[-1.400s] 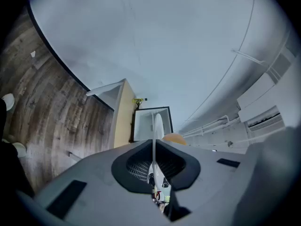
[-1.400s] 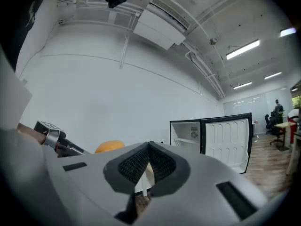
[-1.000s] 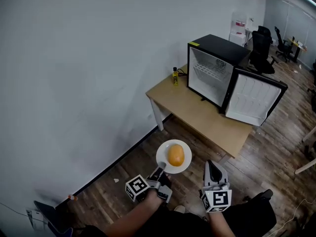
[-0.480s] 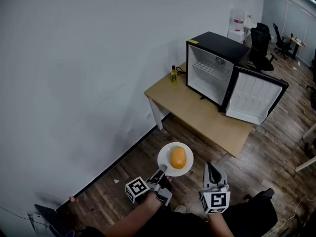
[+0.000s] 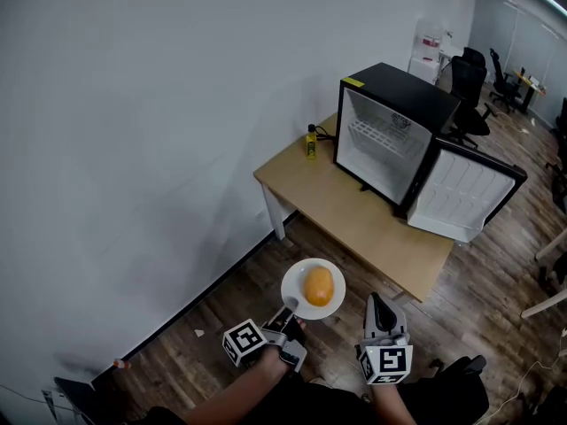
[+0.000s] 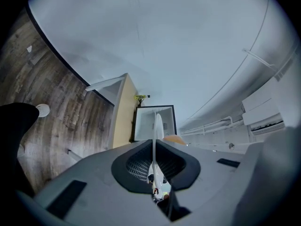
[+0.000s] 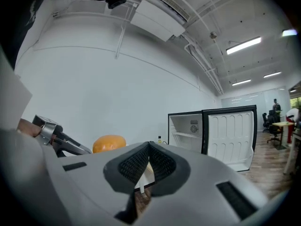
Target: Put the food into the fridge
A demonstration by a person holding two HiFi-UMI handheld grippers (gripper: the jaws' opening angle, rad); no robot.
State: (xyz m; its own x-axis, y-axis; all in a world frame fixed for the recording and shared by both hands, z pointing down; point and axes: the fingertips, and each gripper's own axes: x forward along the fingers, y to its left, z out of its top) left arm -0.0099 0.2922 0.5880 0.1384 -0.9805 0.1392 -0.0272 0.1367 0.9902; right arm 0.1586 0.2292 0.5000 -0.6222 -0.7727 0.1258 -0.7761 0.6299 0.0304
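Left gripper point(image 5: 290, 308): fingers point(image 6: 136, 166) clenched on the near rim of a white plate point(image 5: 298, 275), which juts forward from the fingertips. Orange food point(image 5: 317, 284) sits mid-plate, just beyond them. Right gripper point(image 5: 380, 306): fingers point(image 7: 134, 166) pressed together, nothing between them; the food lies to their left. Open fridge point(image 5: 394, 122) stands on the bench point(image 5: 354, 215), well ahead of both pairs of fingers.

We hold the plate point(image 5: 295, 282) with orange food point(image 5: 317, 283) by its rim in the left gripper point(image 5: 291, 307), right gripper point(image 5: 377, 303) just beside. On the table point(image 5: 337, 204): fridge point(image 5: 403, 96), door point(image 5: 461, 197) open, yellow bottle point(image 5: 311, 140) beside it.
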